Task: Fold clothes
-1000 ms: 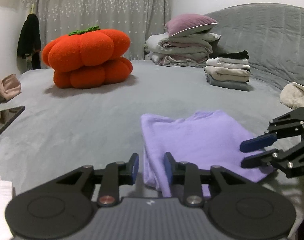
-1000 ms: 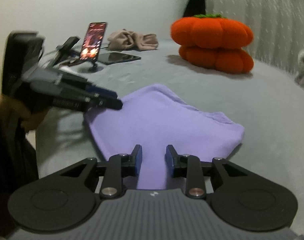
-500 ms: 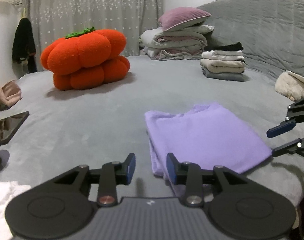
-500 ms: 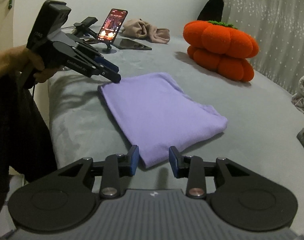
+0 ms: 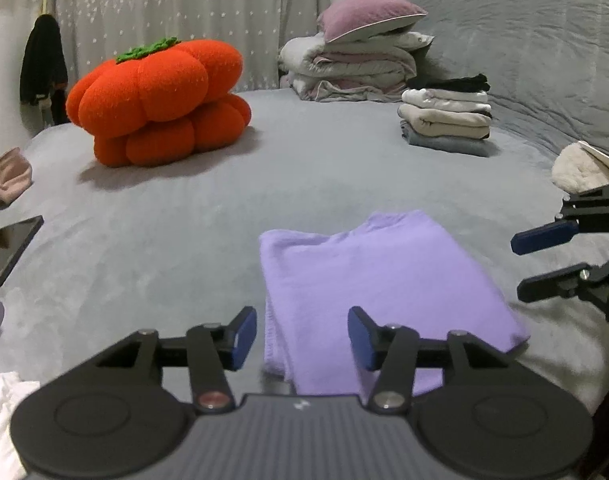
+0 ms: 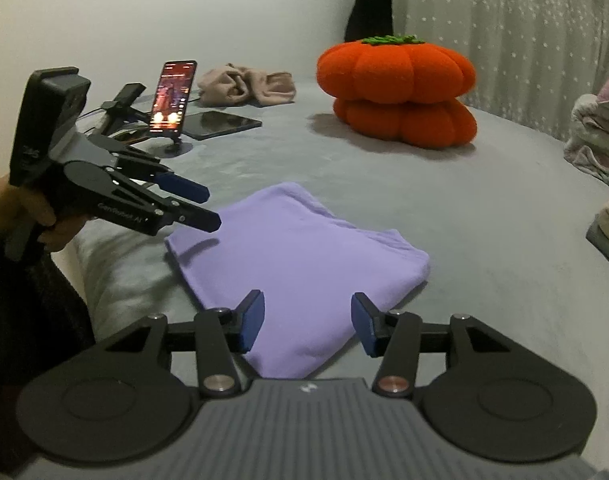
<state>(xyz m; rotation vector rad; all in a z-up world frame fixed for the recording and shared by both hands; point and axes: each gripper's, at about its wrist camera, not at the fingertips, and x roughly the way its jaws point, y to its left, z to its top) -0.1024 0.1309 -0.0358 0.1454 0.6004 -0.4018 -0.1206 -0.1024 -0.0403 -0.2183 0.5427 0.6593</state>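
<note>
Purple garment (image 5: 388,280) is folded into a flat rectangle on the grey bed (image 5: 184,220), close to the near edge where the person stands, well apart from the orange pumpkin cushion (image 5: 156,104) and from the stack of folded clothes (image 5: 444,116) toward the far side. Both sets of tongs empty: left gripper (image 5: 302,336) and right gripper (image 6: 307,322) have just been opening, jaws now standing apart, nothing pinched, cloth seen below the gap but not touched as far as I can tell. Key relation: the garment lies between the two grippers, one at each end of its near edge. In the right wrist view the left gripper (image 6: 200,204) hangs just over the garment's left near corner; the right sits over the right near corner. Long axis looks to run from the near edge toward the middle of the bed, though fisheye makes that unsure. Neither hand clearly nearer. My read: fold done, next is either a lift to the stack or a new piece.
</note>
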